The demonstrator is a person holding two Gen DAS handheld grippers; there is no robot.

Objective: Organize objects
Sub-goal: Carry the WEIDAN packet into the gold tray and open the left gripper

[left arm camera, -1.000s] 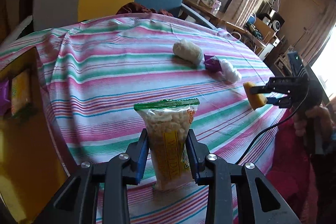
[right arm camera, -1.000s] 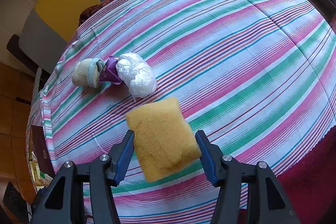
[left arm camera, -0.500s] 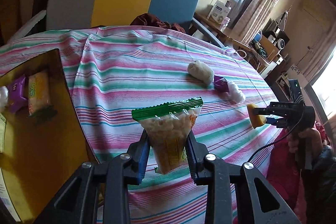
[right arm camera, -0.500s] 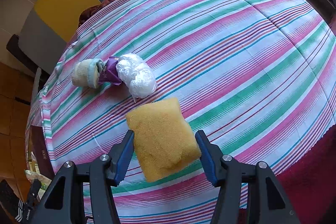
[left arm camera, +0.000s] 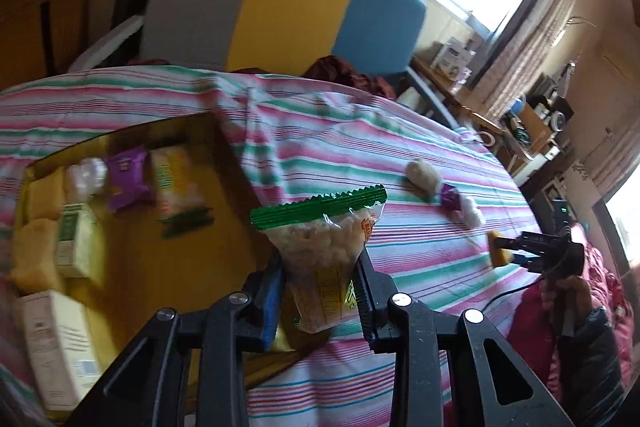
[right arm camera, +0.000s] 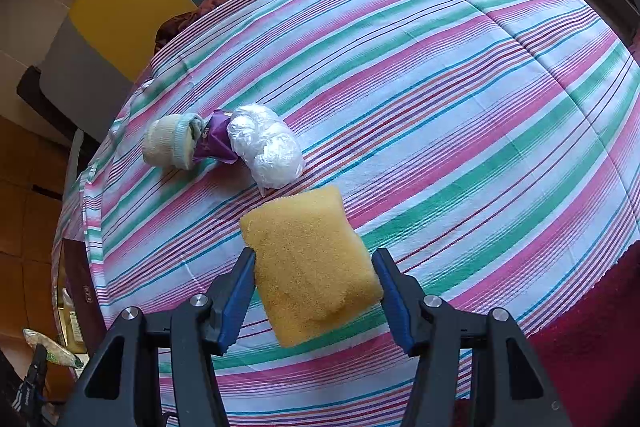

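Left gripper [left arm camera: 320,291] clenched on snack bag [left arm camera: 322,247], green seal, yellow label unreadable; I hold it at box [left arm camera: 132,247] right edge. Right gripper [right arm camera: 314,291] grasping yellow sponge [right arm camera: 312,263] over striped tablecloth [right arm camera: 440,87].

The striped tablecloth [right arm camera: 440,75] is matt woven cloth. The yellow sponge [right arm camera: 312,263] looks porous and rough. The snack bag [left arm camera: 324,247] is clear, glossy plastic; the white bundle [right arm camera: 266,147] is crinkly, shiny film. The rolled sock [right arm camera: 168,143] is soft knit.

Right gripper [right arm camera: 314,287] clamps yellow sponge [right arm camera: 312,267] above striped tablecloth [right arm camera: 440,87].
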